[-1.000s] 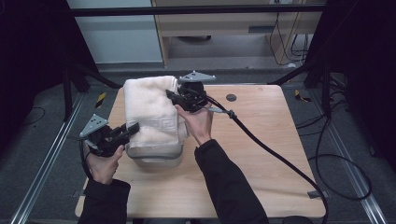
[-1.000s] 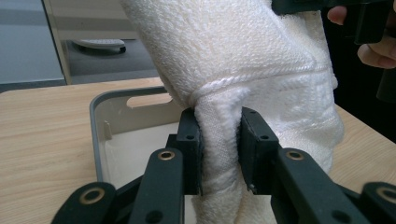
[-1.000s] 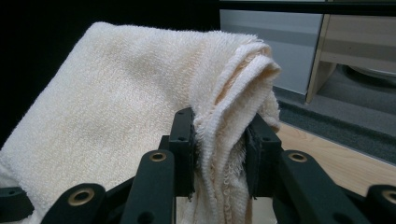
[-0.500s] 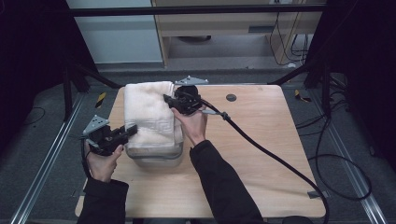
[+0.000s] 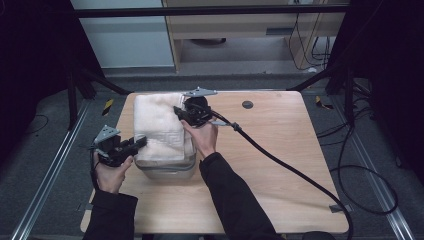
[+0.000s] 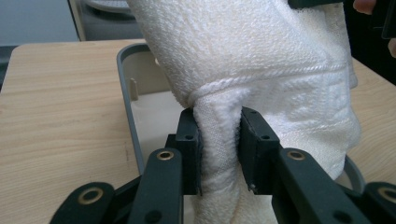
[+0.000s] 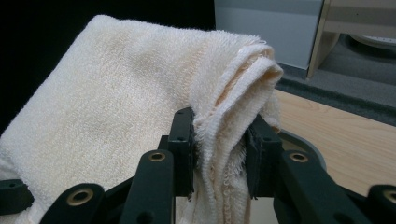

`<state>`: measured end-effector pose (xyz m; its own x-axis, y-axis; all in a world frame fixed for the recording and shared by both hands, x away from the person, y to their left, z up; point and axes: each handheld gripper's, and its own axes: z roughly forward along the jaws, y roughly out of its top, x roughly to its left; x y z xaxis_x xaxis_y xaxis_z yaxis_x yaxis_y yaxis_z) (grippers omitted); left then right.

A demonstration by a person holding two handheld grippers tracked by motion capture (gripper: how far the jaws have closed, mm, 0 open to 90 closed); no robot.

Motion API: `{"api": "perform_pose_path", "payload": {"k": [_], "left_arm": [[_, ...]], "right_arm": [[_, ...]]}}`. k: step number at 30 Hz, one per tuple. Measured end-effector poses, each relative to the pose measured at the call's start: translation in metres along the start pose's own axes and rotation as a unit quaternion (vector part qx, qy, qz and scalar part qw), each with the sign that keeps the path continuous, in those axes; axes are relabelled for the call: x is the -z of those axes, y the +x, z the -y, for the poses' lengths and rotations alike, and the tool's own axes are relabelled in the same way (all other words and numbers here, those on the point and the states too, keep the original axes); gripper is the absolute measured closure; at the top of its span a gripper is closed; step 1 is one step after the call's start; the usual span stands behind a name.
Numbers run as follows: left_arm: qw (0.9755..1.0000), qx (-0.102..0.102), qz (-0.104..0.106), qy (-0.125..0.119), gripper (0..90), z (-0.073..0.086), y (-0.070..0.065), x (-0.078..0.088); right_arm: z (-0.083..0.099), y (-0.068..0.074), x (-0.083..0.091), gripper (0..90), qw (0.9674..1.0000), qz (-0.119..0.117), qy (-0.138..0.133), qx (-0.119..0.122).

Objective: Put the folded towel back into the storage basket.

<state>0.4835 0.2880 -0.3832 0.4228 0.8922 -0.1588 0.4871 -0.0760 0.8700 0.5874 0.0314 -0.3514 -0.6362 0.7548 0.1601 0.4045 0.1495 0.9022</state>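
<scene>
A folded cream towel (image 5: pixel 157 125) hangs stretched between my two grippers above a grey bin (image 5: pixel 167 172) on the wooden table. My left gripper (image 5: pixel 139 143) is shut on the towel's near left edge; in the left gripper view its pads pinch a bunched fold of the towel (image 6: pixel 261 70) over the bin's rim (image 6: pixel 128 107). My right gripper (image 5: pixel 178 112) is shut on the far right edge; in the right gripper view the layered hem of the towel (image 7: pixel 116 107) sits squeezed between the pads, with the bin's rim (image 7: pixel 306 142) just beyond.
The wooden table (image 5: pixel 280 150) has bare room to the right of the bin. A thick black cable (image 5: pixel 280 160) runs from my right gripper across the table to its near right corner. A small dark hole (image 5: pixel 247 104) sits near the far edge.
Both grippers have sunk with the towel, and it now lies lower over the bin. The right gripper has also drifted slightly left.
</scene>
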Motion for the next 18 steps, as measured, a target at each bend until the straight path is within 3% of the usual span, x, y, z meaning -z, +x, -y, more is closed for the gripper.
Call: {"api": "perform_pose_path", "payload": {"k": [18], "left_arm": [[0.9990,-0.002,-0.017,0.041,70.4,0.017,0.007,-0.023]], "right_arm": [[0.025,-0.004,-0.021,67.8,0.9994,0.016,0.030,-0.003]]}}
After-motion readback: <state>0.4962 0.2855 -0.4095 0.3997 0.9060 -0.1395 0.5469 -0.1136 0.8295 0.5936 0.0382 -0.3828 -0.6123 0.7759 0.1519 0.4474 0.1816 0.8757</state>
